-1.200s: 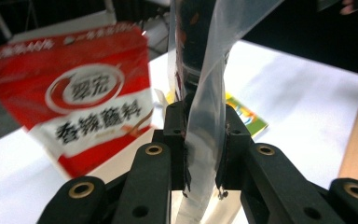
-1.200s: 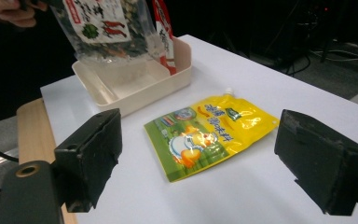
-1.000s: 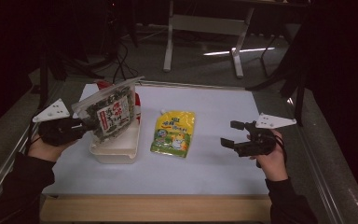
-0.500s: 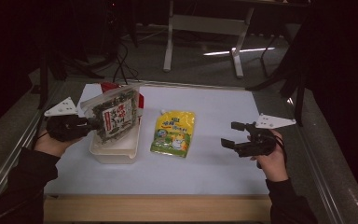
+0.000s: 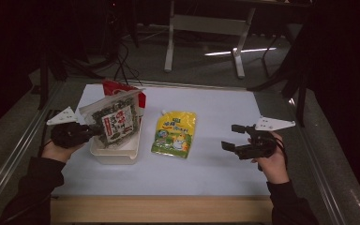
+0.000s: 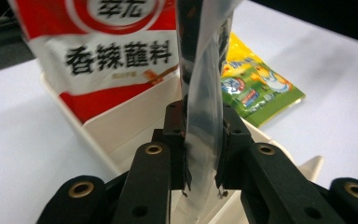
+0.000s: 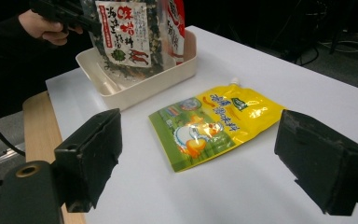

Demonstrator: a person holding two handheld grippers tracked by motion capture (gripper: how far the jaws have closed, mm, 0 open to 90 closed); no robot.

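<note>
L tool clamped on seaweed bag over tray; R tool open.

Dim, dark surroundings — table lit from above, close foreground slightly blurred.

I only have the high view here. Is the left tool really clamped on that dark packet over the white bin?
Observer: Yes. In the left gripper view the left tool pinches the dark packet by its clear edge, pads on both sides.
Operator: What is the red bag behind it?
Observer: The red and white bag stands inside the white bin, with large black printed characters on its front.
Operator: And the right tool?
Observer: The right tool is open, nothing between its jaws, aimed at the yellow-green pouch lying flat.
</note>
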